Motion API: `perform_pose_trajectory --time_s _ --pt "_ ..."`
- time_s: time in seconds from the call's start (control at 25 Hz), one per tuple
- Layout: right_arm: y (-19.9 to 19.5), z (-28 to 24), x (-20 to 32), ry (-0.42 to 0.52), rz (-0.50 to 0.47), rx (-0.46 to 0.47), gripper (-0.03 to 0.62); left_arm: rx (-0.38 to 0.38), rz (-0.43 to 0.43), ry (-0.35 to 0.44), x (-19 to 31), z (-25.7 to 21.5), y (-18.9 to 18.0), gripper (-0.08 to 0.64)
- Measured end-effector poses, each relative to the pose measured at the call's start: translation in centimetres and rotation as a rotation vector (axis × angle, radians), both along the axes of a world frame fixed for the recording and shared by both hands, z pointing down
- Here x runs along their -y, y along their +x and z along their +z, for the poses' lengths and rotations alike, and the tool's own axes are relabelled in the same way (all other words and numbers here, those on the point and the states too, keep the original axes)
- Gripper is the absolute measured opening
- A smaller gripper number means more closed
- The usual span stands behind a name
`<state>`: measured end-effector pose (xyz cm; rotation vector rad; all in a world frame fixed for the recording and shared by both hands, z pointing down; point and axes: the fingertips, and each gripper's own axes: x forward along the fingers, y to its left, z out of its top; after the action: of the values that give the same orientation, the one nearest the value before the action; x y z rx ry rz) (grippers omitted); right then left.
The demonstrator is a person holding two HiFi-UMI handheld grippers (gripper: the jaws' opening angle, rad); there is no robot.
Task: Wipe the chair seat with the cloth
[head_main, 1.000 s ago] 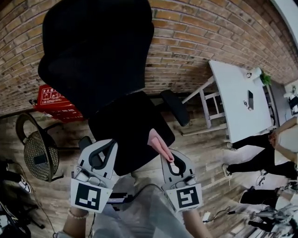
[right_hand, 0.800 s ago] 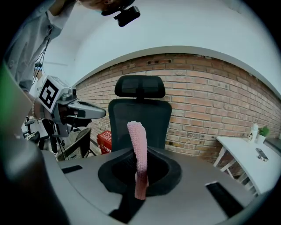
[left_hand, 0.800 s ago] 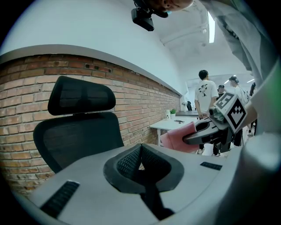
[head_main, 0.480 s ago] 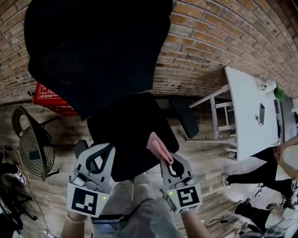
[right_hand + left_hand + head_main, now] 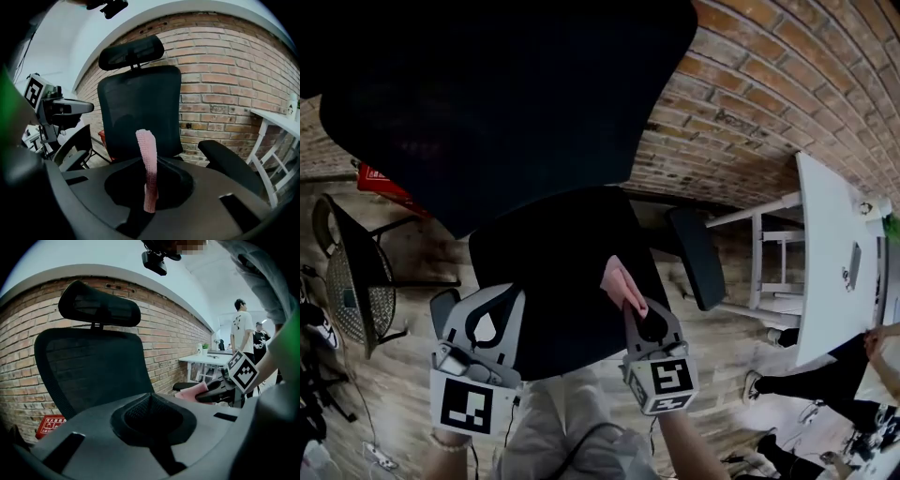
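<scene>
Pink knitted cloth | clamped in the closed right gripper, free end standing over the black office-chair seat, apparently positioned to begin wiping | left gripper: jaws together, empty, held beside the seat front, clear of the wiping path

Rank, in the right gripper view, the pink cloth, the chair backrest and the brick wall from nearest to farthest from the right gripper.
1. Pink cloth: clamped in the right gripper's tongs, centre.
2. Chair backrest: straight ahead, beyond the cloth.
3. Brick wall: behind the backrest, farthest.
</scene>
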<state>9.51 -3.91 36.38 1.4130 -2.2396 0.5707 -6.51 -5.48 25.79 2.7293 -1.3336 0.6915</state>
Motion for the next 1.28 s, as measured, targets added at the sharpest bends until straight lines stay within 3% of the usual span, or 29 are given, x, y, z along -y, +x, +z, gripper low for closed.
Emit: perform_pose_trajectory --time_s 0.48,0.68,1.08,1.28 --pt "-0.3 12.8 10.1 -0.037 -0.003 -0.053 0.052 -0.023 -0.12 -0.068 3.3 8.0 -0.4 0.018" --pt "0.3 16.6 13.9 -0.024 -0.006 -0.166 0.052 -0.046 -0.17 -0.084 4.1 9.9 -0.8 0.018" --pt "0.9 19.6 19.3 0.039 -0.008 -0.442 0.052 -0.039 -0.192 -0.101 4.3 12.6 -2.5 0.018" --pt "-1.1 22.7 19.2 -0.045 -0.032 -0.398 0.052 -0.03 -0.199 -0.109 4.4 13.5 -3.5 0.018"
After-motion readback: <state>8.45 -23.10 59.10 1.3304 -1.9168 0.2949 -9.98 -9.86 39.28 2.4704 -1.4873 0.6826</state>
